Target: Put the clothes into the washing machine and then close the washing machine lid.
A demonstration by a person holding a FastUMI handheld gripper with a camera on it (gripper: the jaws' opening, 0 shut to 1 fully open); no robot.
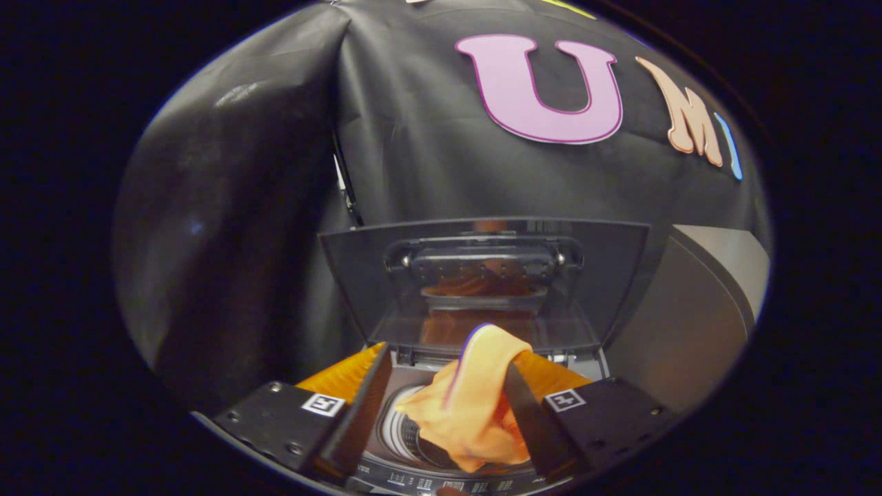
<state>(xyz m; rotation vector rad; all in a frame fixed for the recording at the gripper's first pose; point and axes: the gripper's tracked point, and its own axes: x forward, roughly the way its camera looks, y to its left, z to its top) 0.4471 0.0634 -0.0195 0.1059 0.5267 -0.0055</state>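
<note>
An orange cloth (475, 406) hangs between my fingers, draped over the right finger (527, 420) and apart from the left finger (358, 406). My gripper (448, 362) is open and sits just above the washing machine's round drum opening (406, 434). The cloth's lower end dangles over that opening. Beyond the fingers the machine's dark see-through lid (482, 282) stands upright and open, with the cloth mirrored in it. The control panel (427, 480) runs along the machine's near edge, below the fingers.
A grey flat surface (696, 310) rises to the right of the lid. Black cloth wall (241, 241) hangs behind and to the left of the machine.
</note>
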